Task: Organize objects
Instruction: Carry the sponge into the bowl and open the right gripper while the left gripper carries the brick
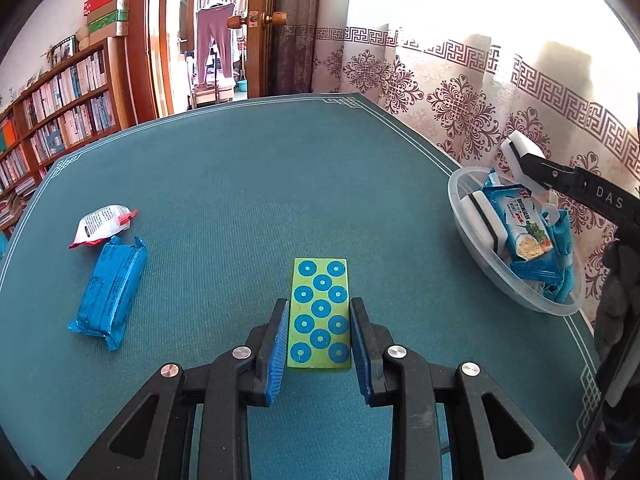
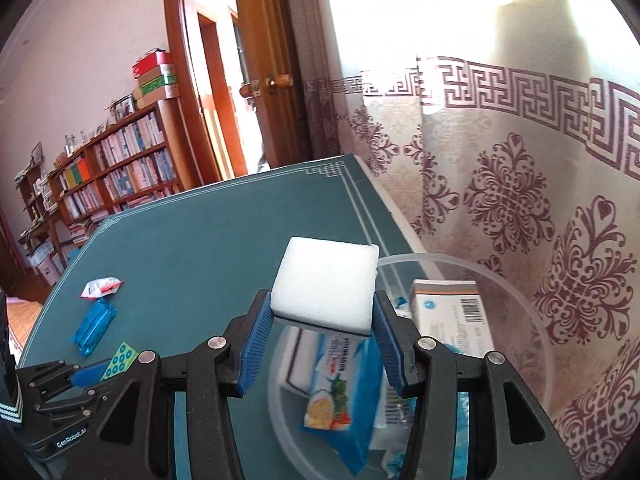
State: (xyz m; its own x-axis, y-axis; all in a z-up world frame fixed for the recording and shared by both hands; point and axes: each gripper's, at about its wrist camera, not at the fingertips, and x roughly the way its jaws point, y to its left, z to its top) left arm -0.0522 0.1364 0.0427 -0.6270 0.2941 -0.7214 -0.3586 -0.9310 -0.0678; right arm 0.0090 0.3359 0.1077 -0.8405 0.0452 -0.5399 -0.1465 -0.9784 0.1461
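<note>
My left gripper (image 1: 319, 310) is shut on a green card with blue rings (image 1: 320, 312), which lies flat on the teal table (image 1: 240, 200). My right gripper (image 2: 323, 312) is shut on a white sponge block (image 2: 326, 286) and holds it above a clear plastic bowl (image 2: 528, 320). The bowl (image 1: 468, 236) holds a blue noodle packet (image 2: 340, 384), a white box (image 2: 452, 320) and other wrapped items. In the left wrist view the right gripper (image 1: 528, 168) with the sponge (image 1: 520, 144) hangs over the bowl at the right.
A blue wrapped packet (image 1: 110, 292) and a white-and-red sachet (image 1: 102, 226) lie at the table's left. A patterned curtain (image 1: 460, 100) runs along the table's right edge. Bookshelves (image 1: 60, 108) and an open door (image 1: 216, 40) stand behind.
</note>
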